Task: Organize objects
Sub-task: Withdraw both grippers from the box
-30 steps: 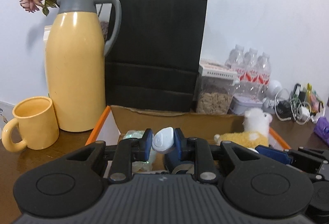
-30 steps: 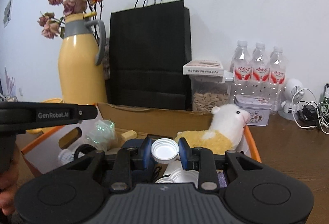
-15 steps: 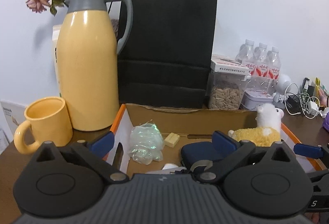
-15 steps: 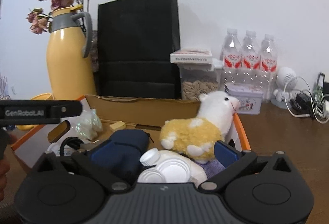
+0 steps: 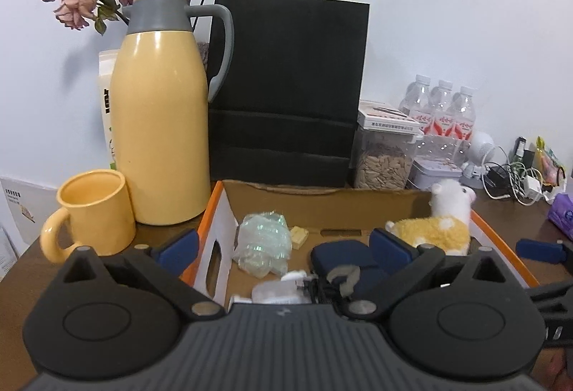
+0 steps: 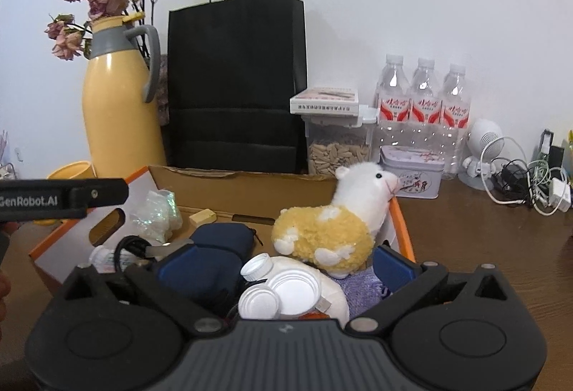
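Both grippers, left gripper [image 5: 283, 246] and right gripper [image 6: 284, 265], hang spread wide and empty above the cardboard box [image 6: 250, 185] holding white bottle caps [image 6: 283, 290] near its front edge, where a careless descent might scatter them.

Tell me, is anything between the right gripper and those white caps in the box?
Nothing visible. The right gripper is open above the cardboard box, and the white caps lie directly between its spread fingers. The plush sheep sits just behind them and the dark blue pouch to their left, neither in the path.
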`<state>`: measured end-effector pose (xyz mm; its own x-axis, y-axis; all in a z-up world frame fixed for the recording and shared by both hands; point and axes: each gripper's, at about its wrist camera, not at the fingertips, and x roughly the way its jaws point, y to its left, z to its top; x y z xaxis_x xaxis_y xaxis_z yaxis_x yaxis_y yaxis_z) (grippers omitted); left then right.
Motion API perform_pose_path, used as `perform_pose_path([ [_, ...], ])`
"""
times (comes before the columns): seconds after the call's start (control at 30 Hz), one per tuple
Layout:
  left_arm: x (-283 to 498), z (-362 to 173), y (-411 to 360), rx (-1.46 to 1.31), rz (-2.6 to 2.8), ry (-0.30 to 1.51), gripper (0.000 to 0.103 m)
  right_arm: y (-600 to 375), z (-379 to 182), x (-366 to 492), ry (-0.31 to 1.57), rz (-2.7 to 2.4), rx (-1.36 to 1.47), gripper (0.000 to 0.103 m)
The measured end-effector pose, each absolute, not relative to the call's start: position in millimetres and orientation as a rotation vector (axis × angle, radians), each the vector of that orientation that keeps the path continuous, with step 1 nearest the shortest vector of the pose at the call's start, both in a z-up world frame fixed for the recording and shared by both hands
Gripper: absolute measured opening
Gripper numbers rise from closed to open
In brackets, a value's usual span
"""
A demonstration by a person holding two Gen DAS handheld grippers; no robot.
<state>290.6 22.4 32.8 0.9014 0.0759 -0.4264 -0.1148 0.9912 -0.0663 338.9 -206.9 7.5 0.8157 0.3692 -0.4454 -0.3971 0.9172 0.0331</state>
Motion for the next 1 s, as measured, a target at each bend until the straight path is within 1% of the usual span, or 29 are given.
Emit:
perform_pose_path([
  [0.27,230.2,37.2,19.4,-0.072,0.107,0.456,0.103,-218.3,27.3,288.3,0.451,0.406,-0.067,0.103],
  [0.63,151.3,31.2,15.6,-0.051,0.117,0.516,0.103,-231.3,28.6,212.6,0.494,0.419,-0.061,0.103],
  [1.0,113.8,21.6,13.5,-0.068,0.113,0.551,0.103,-239.8,20.4,178.2,0.528,0.413,-0.067,0.103],
])
